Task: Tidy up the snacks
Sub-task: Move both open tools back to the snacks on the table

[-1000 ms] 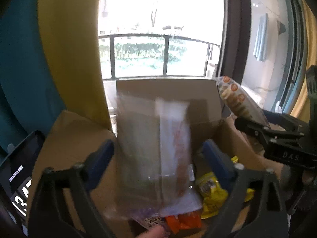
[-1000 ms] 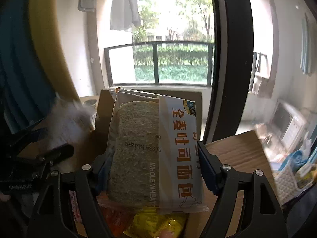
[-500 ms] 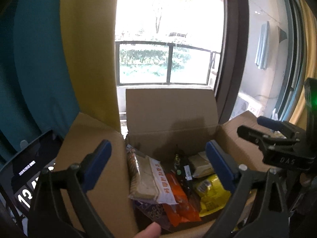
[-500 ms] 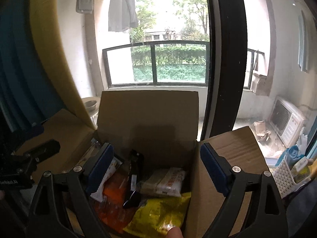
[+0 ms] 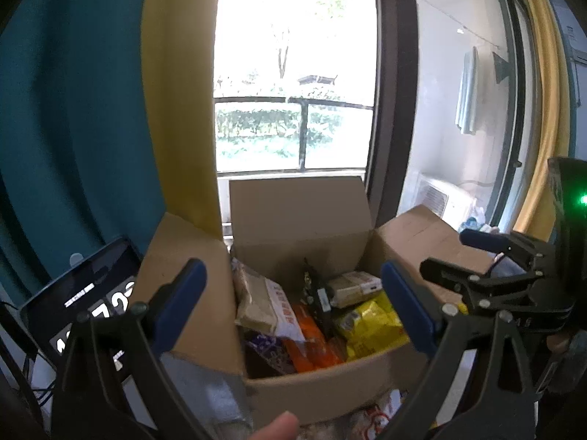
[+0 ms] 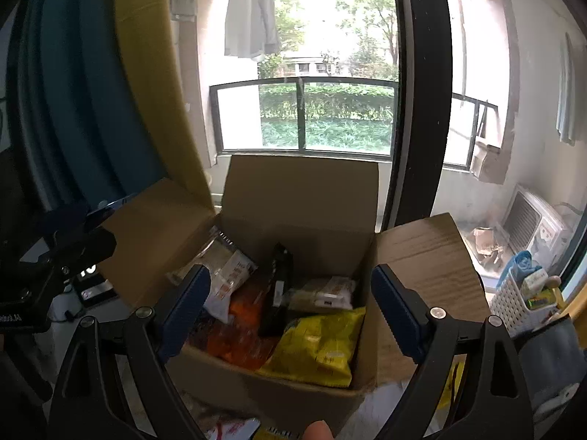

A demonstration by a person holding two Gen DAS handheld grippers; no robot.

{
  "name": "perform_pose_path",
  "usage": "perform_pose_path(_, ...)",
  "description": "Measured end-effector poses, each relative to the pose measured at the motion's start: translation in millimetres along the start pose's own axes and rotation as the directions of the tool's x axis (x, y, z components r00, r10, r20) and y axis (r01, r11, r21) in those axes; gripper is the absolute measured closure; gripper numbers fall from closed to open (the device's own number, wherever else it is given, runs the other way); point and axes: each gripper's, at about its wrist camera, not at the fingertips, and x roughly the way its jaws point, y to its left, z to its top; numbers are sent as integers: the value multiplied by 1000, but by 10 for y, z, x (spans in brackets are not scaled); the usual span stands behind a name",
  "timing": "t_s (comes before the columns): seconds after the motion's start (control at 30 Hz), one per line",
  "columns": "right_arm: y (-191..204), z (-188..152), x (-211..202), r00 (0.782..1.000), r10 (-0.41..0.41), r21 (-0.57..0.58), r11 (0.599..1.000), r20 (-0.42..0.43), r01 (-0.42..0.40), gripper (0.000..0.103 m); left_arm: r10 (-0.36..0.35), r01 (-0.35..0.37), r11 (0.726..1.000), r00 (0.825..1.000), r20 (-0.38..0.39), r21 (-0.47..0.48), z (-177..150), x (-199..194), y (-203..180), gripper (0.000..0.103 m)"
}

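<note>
At the left of your frame hangs a teal curtain (image 5: 73, 128). Lower left, a dark screen (image 5: 84, 293) glows. Lower right sits a white basket (image 6: 513, 304).

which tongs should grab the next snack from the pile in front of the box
Either, slightly the left tongs: both stand open and empty before the cardboard box, and white-wrapped snacks lie just below them; the right tongs see packets lower left.
</note>
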Motion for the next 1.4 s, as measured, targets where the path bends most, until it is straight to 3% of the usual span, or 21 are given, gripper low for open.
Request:
perform_pose_path(0.3, 125, -320, -330, 999, 32, 13, 999, -17, -32, 12, -4, 4, 1000, 1000, -2, -8, -246, -308, 20, 6)
perform_pose_path(0.83, 100, -934, -862, 998, 6, 29, 1000, -61, -4, 12, -57, 57, 998, 996, -73, -1, -892, -803, -150, 6)
perform_pose_path(1.07, 62, -1254, -1047, 995, 7, 54, 999, -102, -2, 12, -66, 63, 998, 985, -160, -27, -1306, -831, -176, 6)
perform_pose_path(1.4, 164, -1792, -1182, 982, 15, 35, 999, -186, -9, 12, -115, 106, 993, 954, -276, -49, -1838, -958, -303, 6)
